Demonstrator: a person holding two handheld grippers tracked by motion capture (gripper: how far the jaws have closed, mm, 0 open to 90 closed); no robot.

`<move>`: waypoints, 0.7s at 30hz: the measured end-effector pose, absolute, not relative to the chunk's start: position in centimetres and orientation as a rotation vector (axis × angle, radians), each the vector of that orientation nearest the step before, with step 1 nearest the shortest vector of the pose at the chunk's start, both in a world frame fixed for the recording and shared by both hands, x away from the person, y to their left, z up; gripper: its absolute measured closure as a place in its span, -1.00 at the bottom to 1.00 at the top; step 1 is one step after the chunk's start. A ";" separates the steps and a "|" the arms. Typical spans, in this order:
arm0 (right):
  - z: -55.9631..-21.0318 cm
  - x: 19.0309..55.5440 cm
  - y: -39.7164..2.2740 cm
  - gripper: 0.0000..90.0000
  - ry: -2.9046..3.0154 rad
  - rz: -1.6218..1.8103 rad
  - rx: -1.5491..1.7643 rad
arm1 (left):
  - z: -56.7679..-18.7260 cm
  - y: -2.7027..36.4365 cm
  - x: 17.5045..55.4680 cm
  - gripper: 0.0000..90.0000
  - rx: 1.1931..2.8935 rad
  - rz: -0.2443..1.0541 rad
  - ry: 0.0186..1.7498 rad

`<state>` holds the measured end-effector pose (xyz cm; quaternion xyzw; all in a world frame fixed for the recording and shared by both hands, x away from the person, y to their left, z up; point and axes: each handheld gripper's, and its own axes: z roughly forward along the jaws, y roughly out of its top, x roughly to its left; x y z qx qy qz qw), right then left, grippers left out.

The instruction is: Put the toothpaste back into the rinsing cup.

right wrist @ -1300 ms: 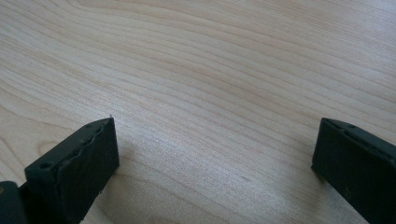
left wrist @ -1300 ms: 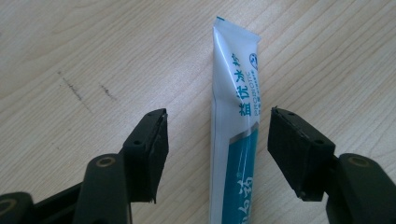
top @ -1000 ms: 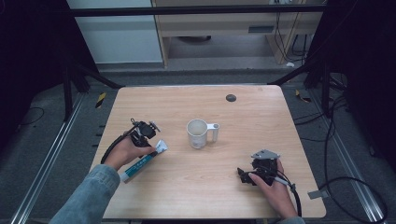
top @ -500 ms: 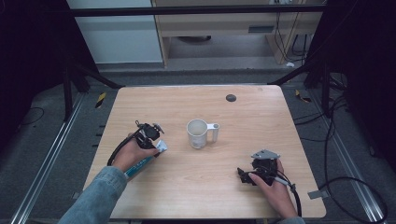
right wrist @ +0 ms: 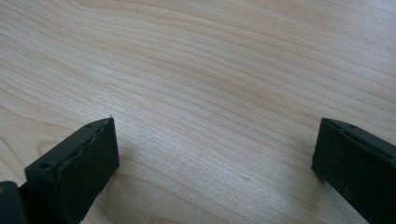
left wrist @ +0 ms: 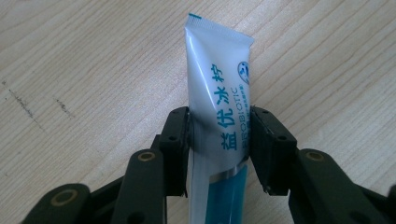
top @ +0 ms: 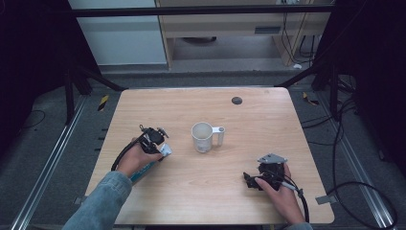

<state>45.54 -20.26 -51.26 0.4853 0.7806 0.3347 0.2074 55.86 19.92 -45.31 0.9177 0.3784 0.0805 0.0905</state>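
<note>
A white and blue toothpaste tube (left wrist: 217, 84) lies flat on the wooden table (top: 268, 124), its crimped white end pointing away from me. My left gripper (left wrist: 219, 135) straddles it, and both pads touch the tube's sides; the jaws have just been closing with the tube between them. From above, the left gripper (top: 157, 143) sits at the table's left over the tube (top: 164, 150), whose blue part is half hidden under the hand. My right gripper (top: 249, 179) rests near the front right, and its jaws (right wrist: 215, 154) stand wide open over bare wood.
A white mug (top: 203, 136) with its handle to the right stands upright mid-table, just right of the left gripper. A small dark disc (top: 236, 100) lies near the far edge. Cables trail from both grippers toward the front edge.
The left hand has shifted a little to the right along the tube, covering more of it, and its jaws have narrowed onto the tube. The right hand has kept still.
</note>
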 end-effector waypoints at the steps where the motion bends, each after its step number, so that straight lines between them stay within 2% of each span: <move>1: -51.3 45.5 -20.3 -0.99 2.174 0.931 1.350 | -45.3 19.9 55.9 0.32 2.731 0.240 1.125; 19: -51.3 45.6 -20.3 -0.99 2.174 0.929 1.346 | -45.4 19.9 55.7 0.36 2.724 0.269 1.115; 21: -51.3 45.6 -20.3 -0.99 2.173 0.930 1.347 | -45.0 20.0 55.6 0.51 2.706 0.293 1.121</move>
